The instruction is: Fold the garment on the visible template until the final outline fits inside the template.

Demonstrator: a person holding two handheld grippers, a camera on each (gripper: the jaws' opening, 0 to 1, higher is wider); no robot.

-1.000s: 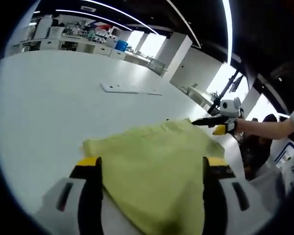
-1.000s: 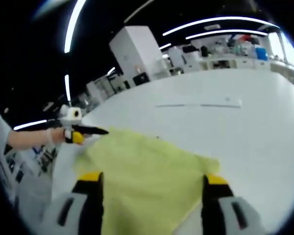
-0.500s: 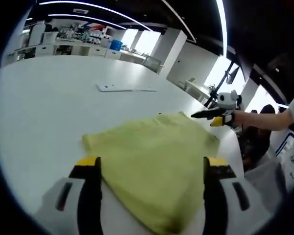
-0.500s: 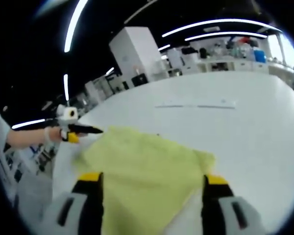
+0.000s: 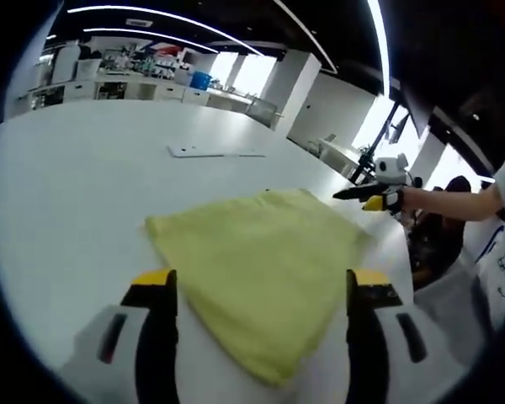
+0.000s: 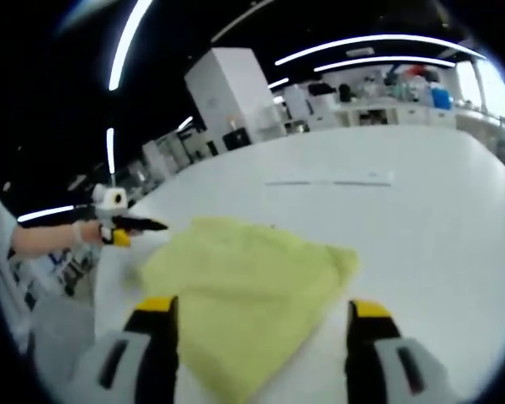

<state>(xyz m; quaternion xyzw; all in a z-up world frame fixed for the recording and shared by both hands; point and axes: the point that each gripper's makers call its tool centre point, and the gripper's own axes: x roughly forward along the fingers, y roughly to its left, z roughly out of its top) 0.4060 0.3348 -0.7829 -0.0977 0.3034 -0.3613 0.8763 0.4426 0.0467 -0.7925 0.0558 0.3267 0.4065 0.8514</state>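
In the left gripper view, the left tongs (image 5: 257,290) stand spread wide and hold nothing. Between and beyond their jaws the yellow garment (image 5: 257,269) lies folded and flat on the white table (image 5: 67,185). Further on the table lies a thin white strip (image 5: 215,151), maybe a part of the template, but I cannot say this for sure. At the right, the right tongs (image 5: 347,194) hang near the far corner of the garment, apart from it.

In the right gripper view, the right tongs (image 6: 257,320) are also spread and empty, with the garment (image 6: 244,282) lying ahead of them. The left tongs (image 6: 151,225) hover beside its left edge.

I judge a fold is just finished and released. The next move asks to check the outline against the template, then maybe fold again. No writing can be read.
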